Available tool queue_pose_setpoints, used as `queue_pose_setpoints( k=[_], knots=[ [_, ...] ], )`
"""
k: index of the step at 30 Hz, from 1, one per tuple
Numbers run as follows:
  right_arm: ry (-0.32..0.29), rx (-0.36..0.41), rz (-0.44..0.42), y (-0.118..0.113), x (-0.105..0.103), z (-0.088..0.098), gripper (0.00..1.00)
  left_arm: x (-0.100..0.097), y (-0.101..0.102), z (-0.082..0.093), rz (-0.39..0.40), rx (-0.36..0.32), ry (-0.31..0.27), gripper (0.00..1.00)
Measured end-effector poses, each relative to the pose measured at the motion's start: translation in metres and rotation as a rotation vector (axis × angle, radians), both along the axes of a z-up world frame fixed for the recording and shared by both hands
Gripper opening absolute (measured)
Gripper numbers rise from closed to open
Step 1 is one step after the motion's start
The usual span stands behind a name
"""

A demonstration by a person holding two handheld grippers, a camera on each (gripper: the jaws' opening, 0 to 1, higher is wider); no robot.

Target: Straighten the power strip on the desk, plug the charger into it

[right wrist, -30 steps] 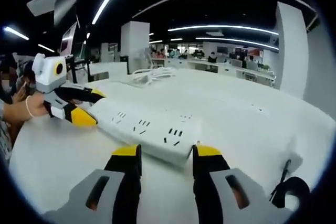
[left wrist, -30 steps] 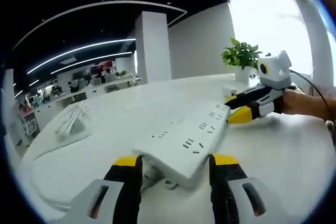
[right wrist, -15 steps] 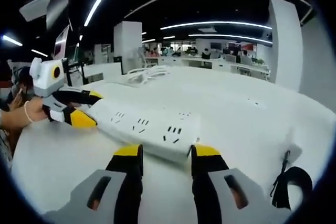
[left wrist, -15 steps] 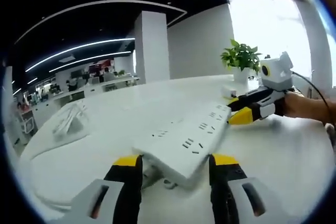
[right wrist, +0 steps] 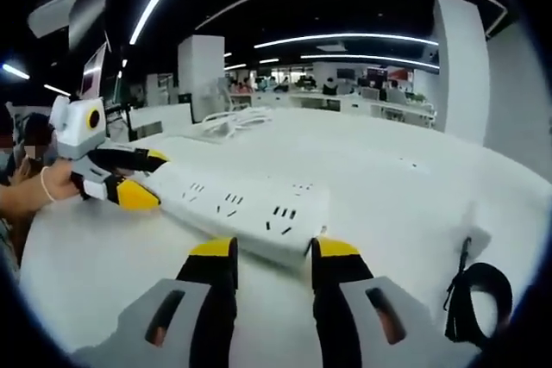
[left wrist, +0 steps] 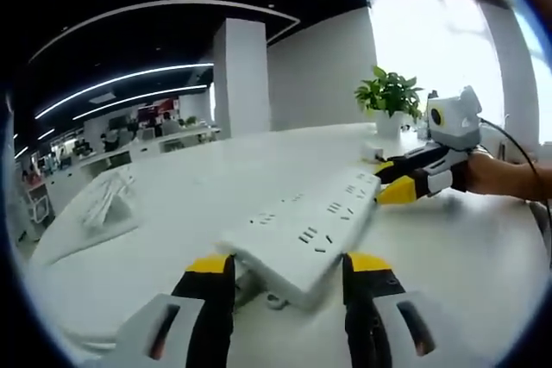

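Observation:
A long white power strip (left wrist: 319, 221) lies slanted across the white desk (left wrist: 470, 256). My left gripper (left wrist: 289, 263) has its yellow-tipped jaws closed on the strip's near end, which sits slightly raised with its cord beneath. At the far end, my right gripper (left wrist: 390, 180), held by a hand, clamps the strip. In the right gripper view the same strip (right wrist: 233, 204) runs from my right gripper (right wrist: 269, 249) to the left gripper (right wrist: 142, 177). A white charger (right wrist: 477, 241) with a coiled black cable (right wrist: 479, 299) rests on the desk to the right.
A potted green plant (left wrist: 390, 96) stands at the desk's far edge behind the right gripper. A bundle of white cables (left wrist: 108, 200) lies on the far left of the desk. An office with desks and people fills the background.
Both views have shifted a little with the hands. The strip stays held at both ends in about the same place.

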State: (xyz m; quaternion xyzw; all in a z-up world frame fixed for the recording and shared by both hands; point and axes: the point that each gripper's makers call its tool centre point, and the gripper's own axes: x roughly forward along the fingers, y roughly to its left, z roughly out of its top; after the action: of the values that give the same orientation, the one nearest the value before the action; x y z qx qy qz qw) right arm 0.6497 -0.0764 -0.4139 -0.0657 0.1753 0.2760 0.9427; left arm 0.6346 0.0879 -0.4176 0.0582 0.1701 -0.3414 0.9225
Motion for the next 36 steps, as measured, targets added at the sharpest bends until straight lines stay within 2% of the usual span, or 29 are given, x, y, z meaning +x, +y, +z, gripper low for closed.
queue_pose_setpoints(
  k=[36],
  knots=[
    [0.015, 0.008, -0.102, -0.010, -0.009, -0.001, 0.25, 0.014, -0.005, 0.000, -0.127, 0.039, -0.005, 0.47]
  ],
)
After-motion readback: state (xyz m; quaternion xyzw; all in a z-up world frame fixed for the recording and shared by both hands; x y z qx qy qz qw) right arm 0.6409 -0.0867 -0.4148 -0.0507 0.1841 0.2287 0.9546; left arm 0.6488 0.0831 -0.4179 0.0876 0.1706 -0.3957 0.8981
